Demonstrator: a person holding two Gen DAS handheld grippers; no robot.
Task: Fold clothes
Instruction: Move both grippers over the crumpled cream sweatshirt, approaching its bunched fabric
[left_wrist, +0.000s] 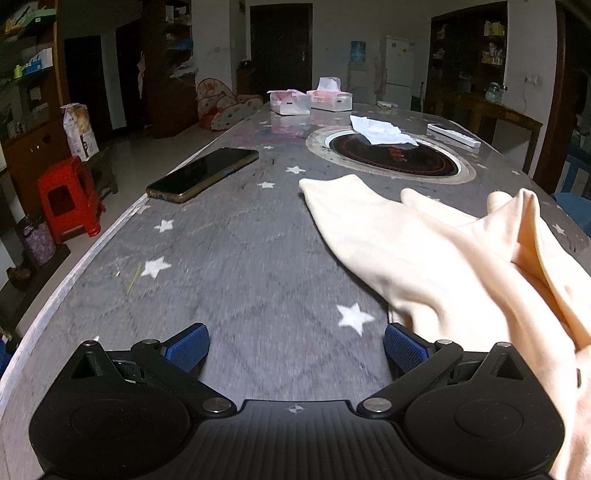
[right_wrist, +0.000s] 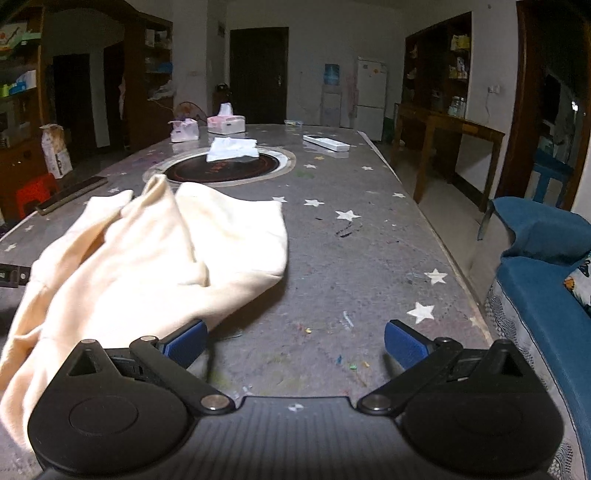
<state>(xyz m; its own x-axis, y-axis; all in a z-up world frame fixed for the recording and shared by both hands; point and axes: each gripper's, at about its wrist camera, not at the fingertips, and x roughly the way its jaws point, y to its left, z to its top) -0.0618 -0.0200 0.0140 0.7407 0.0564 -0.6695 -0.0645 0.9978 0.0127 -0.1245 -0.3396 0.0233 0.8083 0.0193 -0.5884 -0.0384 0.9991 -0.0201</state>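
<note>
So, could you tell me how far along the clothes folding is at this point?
Nothing looks folded yet: the cream garment lies rumpled on the table, with ridges standing up. Nothing is in hand either: the left gripper and the right gripper are both open and empty, flanking the cloth. Still left: grasping it, spreading it flat and making every fold.

bare table (right_wrist: 369, 258) right of garment (right_wrist: 166, 251), phone (left_wrist: 203, 173) left

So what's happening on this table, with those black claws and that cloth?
A person holds a claw in each hand to fold clothes. Both the left claw and the right claw are open and hold nothing. The cream garment lies crumpled on the table between them, not yet folded.
</note>
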